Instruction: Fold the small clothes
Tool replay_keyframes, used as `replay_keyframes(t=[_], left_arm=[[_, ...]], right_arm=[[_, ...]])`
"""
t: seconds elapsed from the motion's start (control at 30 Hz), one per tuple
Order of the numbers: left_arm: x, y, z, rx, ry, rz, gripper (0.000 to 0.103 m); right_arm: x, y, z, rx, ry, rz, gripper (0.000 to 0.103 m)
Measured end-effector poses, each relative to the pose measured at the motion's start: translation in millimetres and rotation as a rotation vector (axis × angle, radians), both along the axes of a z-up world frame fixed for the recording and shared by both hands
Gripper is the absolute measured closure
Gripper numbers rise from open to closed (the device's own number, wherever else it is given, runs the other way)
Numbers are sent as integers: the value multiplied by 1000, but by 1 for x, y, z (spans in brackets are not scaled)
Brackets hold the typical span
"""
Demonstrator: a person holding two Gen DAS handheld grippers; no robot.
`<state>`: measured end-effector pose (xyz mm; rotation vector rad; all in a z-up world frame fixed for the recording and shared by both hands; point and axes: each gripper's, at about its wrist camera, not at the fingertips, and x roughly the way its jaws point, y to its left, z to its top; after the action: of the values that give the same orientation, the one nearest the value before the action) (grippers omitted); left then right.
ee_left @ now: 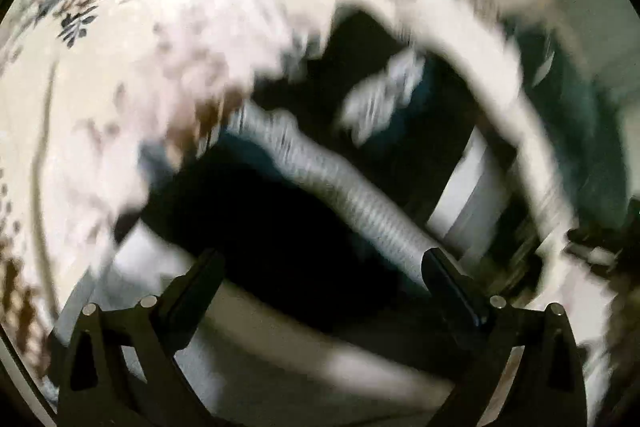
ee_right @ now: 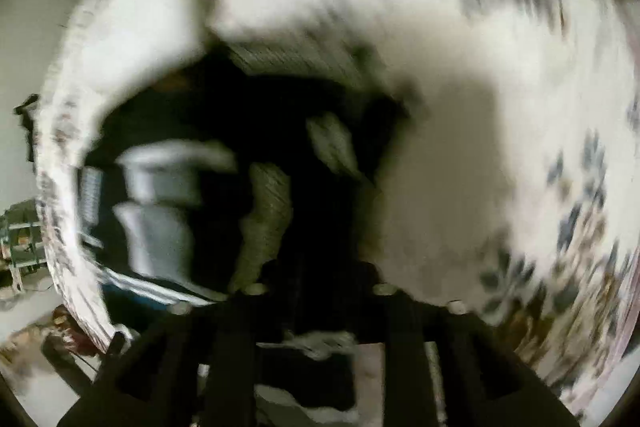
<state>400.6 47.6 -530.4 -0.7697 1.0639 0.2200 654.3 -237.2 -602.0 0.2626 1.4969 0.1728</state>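
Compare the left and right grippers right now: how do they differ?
The left gripper has its fingers spread wide with nothing between them; the right gripper has its fingers drawn close, apparently pinching the dark garment. The left one sits clear of the cloth, while the right is buried in it. Both face the garment on the floral sheet, and both views are motion-blurred.

left gripper [ee_left: 320, 263]: black angular jaws | silver round pins | right gripper [ee_right: 320, 291]: black, blurred

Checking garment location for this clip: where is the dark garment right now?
The dark garment lies on the floral sheet, straight ahead of the open left gripper; its grey ribbed band runs diagonally toward the right finger.
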Motion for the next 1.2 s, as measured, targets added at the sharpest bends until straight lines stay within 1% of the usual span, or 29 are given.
replay_keyframes(t=[0.03, 0.07, 0.1, 0.13, 0.17, 0.2, 0.23, 0.27, 0.3, 0.33, 0.37, 0.43, 0.5, 0.53, 0.57, 0.6, 0.63, 0.67, 0.77, 0.83, 0.9, 0.97, 1.0, 1.03, 1.07, 1.1, 1.13, 1.17, 1.2], left_arm=[[9, 10, 1, -49, -36, 34, 3], [21, 21, -1, -99, -73, 66, 3], [32, 29, -4, -124, -88, 89, 3], [43, 31, -8, -140, -99, 110, 3], [55, 38, -14, -164, -113, 125, 6], [61, 44, -23, -179, -107, 140, 10], [72, 51, -33, -204, -102, 156, 19], [72, 57, -41, -220, -98, 171, 37], [77, 61, -47, -225, -83, 180, 50], [82, 65, -55, -235, -60, 184, 74], [80, 66, -59, -239, -54, 188, 78], [75, 66, -63, -239, -75, 197, 85], [66, 66, -65, -242, -88, 199, 89], [62, 65, -66, -243, -91, 198, 90], [57, 66, -66, -249, -95, 198, 91], [54, 66, -66, -251, -100, 197, 92], [51, 67, -66, -250, -102, 194, 93], [50, 68, -66, -251, -108, 190, 93], [45, 71, -68, -258, -119, 186, 98], [41, 75, -70, -273, -124, 192, 98], [44, 78, -70, -283, -127, 186, 98], [48, 80, -69, -301, -113, 176, 95], [48, 82, -68, -323, -96, 176, 95], [46, 83, -67, -341, -85, 172, 92], [44, 84, -64, -345, -69, 172, 84], [39, 84, -60, -348, -63, 170, 77], [32, 84, -56, -359, -77, 173, 57], [27, 82, -52, -365, -96, 182, 46], [21, 78, -49, -374, -117, 190, 46]], right_arm=[[7, 12, 12, 28, -37, 3, 36], [17, 31, 21, 82, -63, 18, 33], [27, 52, 24, 133, -65, 47, 33], [37, 78, 24, 178, -50, 89, 33], [49, 108, 20, 223, -24, 139, 33], [59, 136, 16, 255, -5, 190, 33], [68, 168, 11, 276, 2, 248, 33], [76, 204, 4, 283, 7, 317, 33], [81, 231, -4, 276, 13, 370, 33], [87, 258, -13, 269, 23, 412, 33], [92, 289, -23, 279, 53, 454, 33], [99, 329, -42, 291, 104, 494, 33], [101, 367, -64, 285, 161, 535, 34], [99, 377, -72, 290, 174, 555, 43], [95, 388, -77, 297, 182, 594, 58], [90, 398, -80, 294, 177, 632, 99], [87, 404, -81, 279, 165, 658, 98], [88, 406, -78, 273, 142, 652, 98], [105, 399, -67, 271, 79, 568, 99], [118, 394, -66, 243, 53, 523, 99], [124, 396, -75, 207, 66, 517, 99], [125, 404, -88, 175, 130, 547, 99], [126, 403, -92, 177, 154, 540, 94], [130, 397, -91, 209, 182, 516, 85], [133, 390, -88, 240, 188, 497, 77], [135, 379, -81, 264, 181, 480, 58], [136, 366, -74, 270, 167, 472, 47], [136, 351, -68, 260, 149, 477, 46], [134, 336, -63, 252, 144, 489, 46]])
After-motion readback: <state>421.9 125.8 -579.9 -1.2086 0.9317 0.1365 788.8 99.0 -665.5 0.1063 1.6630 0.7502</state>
